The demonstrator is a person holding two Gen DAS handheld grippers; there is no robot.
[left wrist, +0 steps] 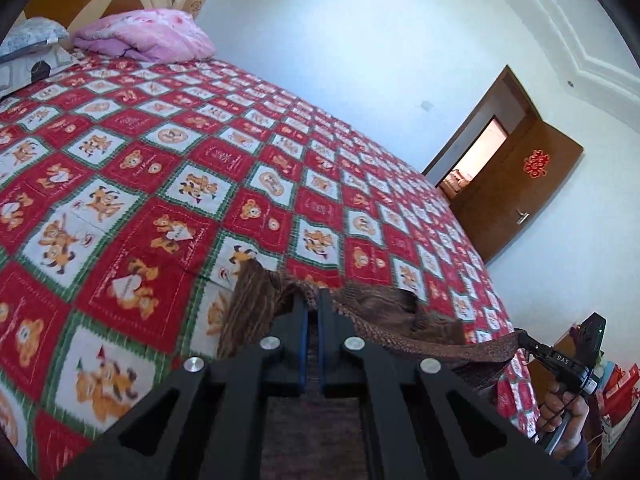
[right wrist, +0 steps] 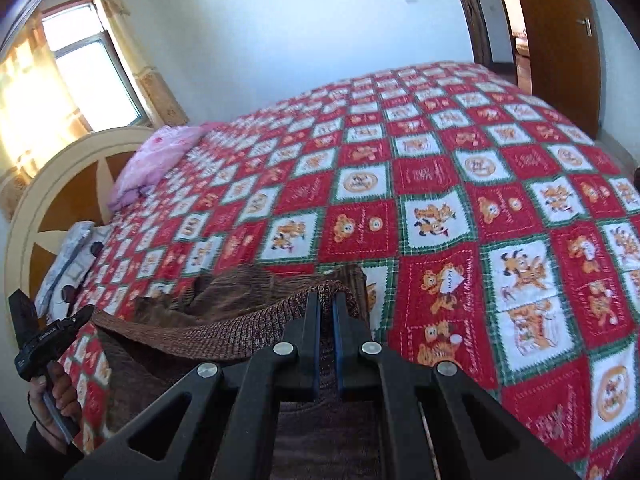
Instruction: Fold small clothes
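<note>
A brown knitted garment (left wrist: pixel 384 312) hangs stretched between my two grippers above the near edge of the bed. My left gripper (left wrist: pixel 313 300) is shut on one end of its ribbed hem, with cloth bunched around the black fingers. My right gripper (right wrist: pixel 326 300) is shut on the other end of the brown garment (right wrist: pixel 240 300). The hem runs taut from one gripper to the other. In the left wrist view the right gripper (left wrist: pixel 524 338) shows at the lower right, held by a hand. In the right wrist view the left gripper (right wrist: pixel 86 314) shows at the lower left.
The bed carries a red, white and green checked cover (left wrist: pixel 180 152) with cartoon bears. A pink quilt (left wrist: pixel 148 34) and a grey pillow (left wrist: pixel 28 36) lie by the round headboard (right wrist: pixel 52 208). A brown door (left wrist: pixel 520 188) stands open beyond the bed. A window (right wrist: pixel 92 64) lights the far wall.
</note>
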